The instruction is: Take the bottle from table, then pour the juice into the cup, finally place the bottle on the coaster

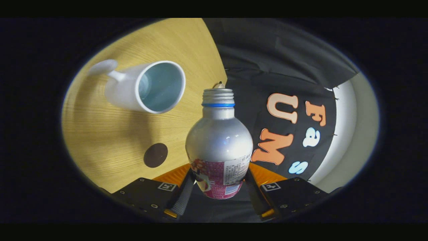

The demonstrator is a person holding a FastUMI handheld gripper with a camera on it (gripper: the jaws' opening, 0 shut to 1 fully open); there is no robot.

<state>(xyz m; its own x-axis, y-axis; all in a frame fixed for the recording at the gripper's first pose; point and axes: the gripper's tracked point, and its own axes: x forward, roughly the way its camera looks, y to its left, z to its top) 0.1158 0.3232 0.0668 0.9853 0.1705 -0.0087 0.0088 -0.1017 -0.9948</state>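
A silver bottle [219, 140] with a blue neck ring, an uncapped threaded mouth and a pink label is held between my two fingers. My gripper [219, 182] is shut on its lower body, one finger on each side. The whole view is rolled, so the bottle is tilted over the table. A white cup [147, 87] with a pale blue inside and a handle stands on the wooden table beyond and left of the bottle's mouth. A small dark brown round coaster [155, 155] lies on the table just left of the bottle's body, nearer my fingers than the cup.
The light wooden table [100, 134] has a curved edge running behind the bottle. Beyond that edge hangs the black booth cloth [267, 67], with a pale wall strip [347, 134] past it.
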